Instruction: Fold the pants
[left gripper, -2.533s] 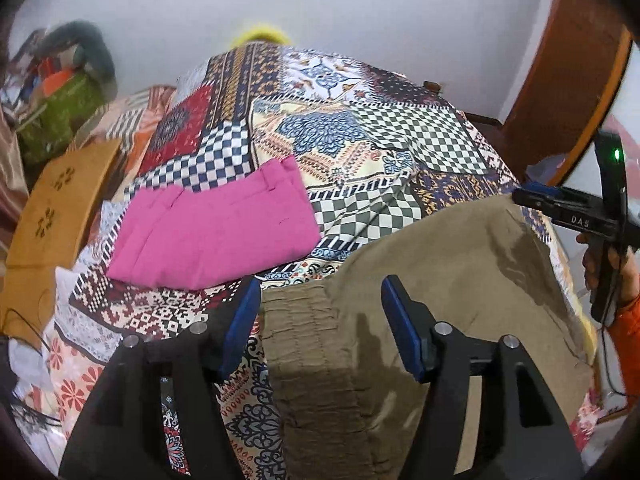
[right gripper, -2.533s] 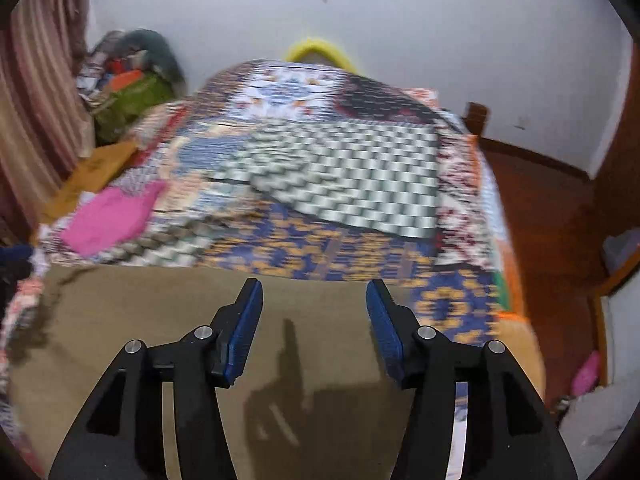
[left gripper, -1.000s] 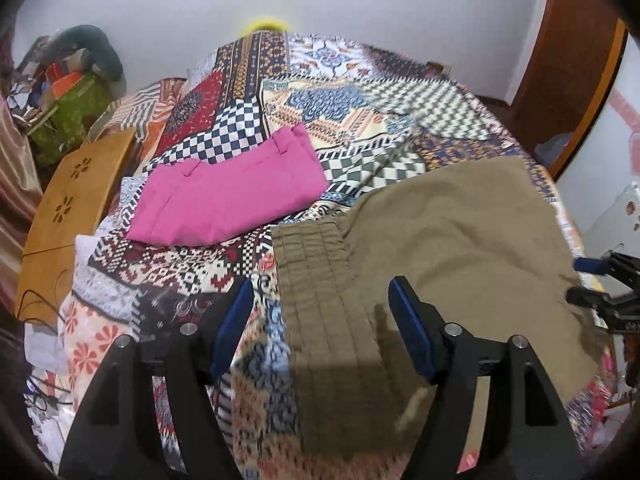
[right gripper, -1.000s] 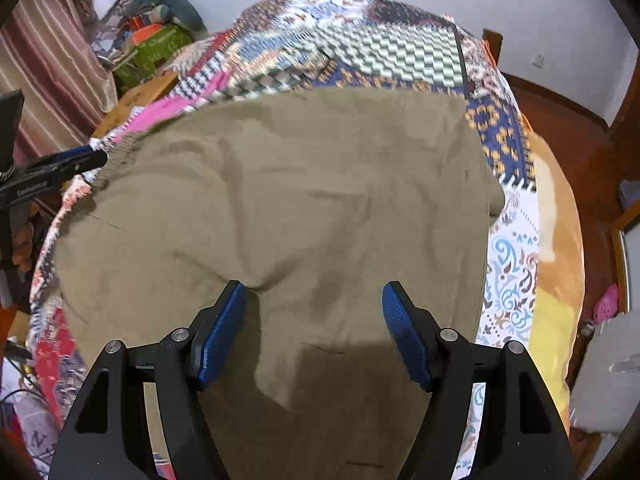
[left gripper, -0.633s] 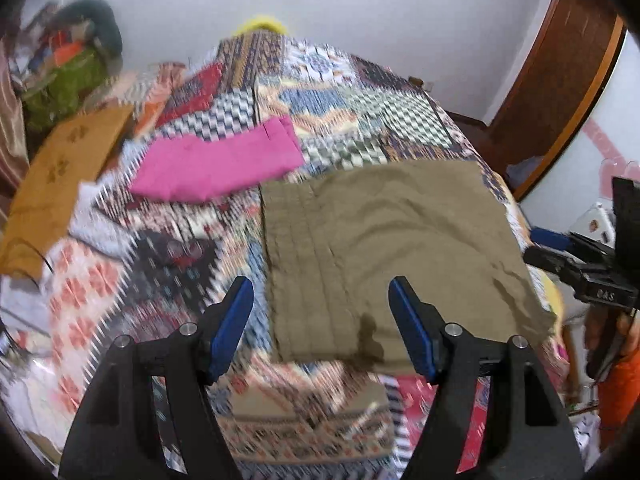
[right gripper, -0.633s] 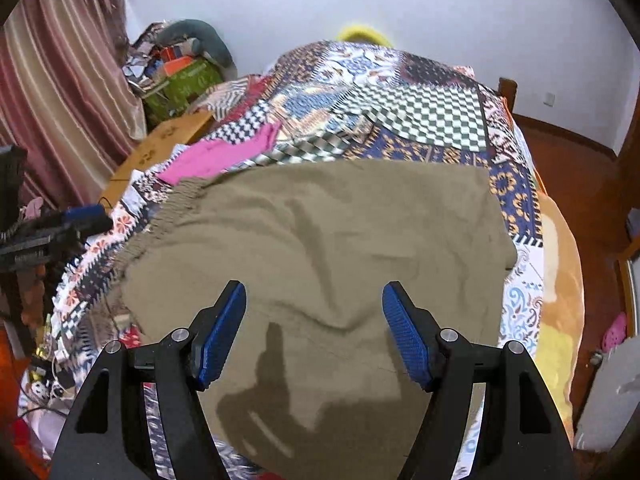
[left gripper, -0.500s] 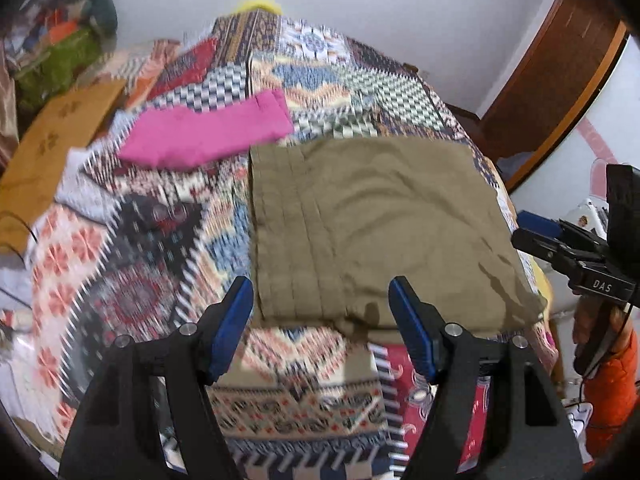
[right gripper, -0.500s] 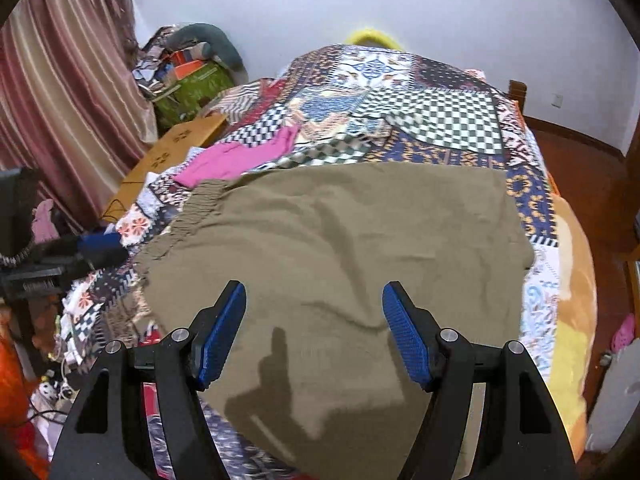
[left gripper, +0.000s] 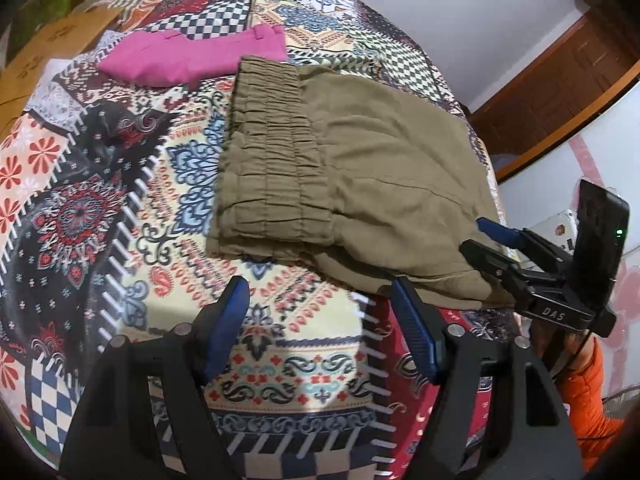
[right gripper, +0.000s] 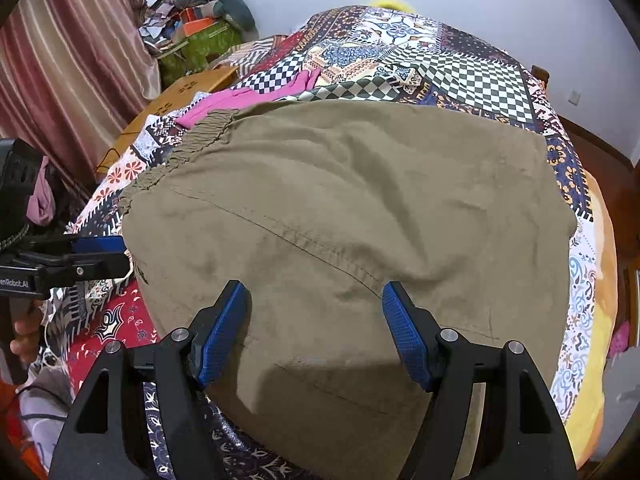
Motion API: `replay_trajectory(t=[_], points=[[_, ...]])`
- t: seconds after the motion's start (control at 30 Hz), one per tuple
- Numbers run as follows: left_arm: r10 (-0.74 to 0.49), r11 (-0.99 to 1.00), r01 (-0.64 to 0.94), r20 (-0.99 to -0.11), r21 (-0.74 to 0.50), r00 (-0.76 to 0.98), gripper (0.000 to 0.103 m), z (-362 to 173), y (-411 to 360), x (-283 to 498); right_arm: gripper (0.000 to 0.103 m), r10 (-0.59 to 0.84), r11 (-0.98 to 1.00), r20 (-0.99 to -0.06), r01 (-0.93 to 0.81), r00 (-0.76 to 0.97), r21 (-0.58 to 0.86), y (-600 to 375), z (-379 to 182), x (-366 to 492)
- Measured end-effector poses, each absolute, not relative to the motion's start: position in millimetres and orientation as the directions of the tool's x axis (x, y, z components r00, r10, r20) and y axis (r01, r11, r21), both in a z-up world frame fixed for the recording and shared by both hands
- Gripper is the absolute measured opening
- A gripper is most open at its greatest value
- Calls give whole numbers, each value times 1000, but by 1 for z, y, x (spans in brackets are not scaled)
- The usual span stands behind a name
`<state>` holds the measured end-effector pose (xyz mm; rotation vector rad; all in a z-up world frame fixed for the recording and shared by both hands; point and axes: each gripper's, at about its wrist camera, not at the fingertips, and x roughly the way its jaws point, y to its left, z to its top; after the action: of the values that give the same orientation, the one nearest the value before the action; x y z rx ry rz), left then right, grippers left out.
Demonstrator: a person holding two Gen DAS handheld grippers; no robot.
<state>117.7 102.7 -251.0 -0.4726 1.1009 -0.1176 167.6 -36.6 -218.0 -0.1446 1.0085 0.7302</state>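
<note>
Both hand-held grippers pull back | left [left gripper: 320, 300], right [right gripper: 316, 304] gape empty | olive pants [right gripper: 360, 208] folded on bed [left gripper: 120, 184], pink garment [left gripper: 192, 56] at 11 o'clock

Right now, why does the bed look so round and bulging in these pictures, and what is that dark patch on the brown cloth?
Both views are fisheye, so the patchwork bedspread bows like a dome and the corners go black. In the right wrist view the dark patch on the olive pants is a shadow just ahead of the right gripper. In the left wrist view the left gripper is sharp, without blur.
</note>
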Motion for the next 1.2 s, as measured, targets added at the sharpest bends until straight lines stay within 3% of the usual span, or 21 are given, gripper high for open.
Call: replay_trajectory(t=[0.2, 0.37, 0.63, 0.77, 0.93, 1.0, 1.2], points=[[-411, 840, -142, -785, -523, 464, 74, -254, 105, 131, 68, 503, 753, -809, -615, 304, 236, -37, -220, 168], [-448, 795, -178, -758, -580, 474, 82, -256, 111, 140, 68, 507, 752, -806, -613, 304, 242, -38, -221, 166], [-415, 797, -196, -754, -571, 510, 82, -249, 104, 145, 69, 511, 753, -804, -610, 305, 247, -39, -222, 165], [-513, 754, -141, -710, -642, 483, 82, -252, 92, 151, 69, 517, 750, -802, -611, 300, 255, -40, -222, 166], [-480, 790, -128, -735, -600, 479, 82, -252, 84, 156, 69, 519, 748, -801, -613, 300, 255, -40, -222, 166], [-472, 790, -140, -738, -597, 483, 79, -251, 86, 161, 69, 522, 746, -799, -613, 298, 259, -40, -222, 166], [-367, 865, -124, -782, -486, 504, 42, -241, 87, 177, 69, 532, 745, -794, -607, 294, 275, -42, -222, 167]])
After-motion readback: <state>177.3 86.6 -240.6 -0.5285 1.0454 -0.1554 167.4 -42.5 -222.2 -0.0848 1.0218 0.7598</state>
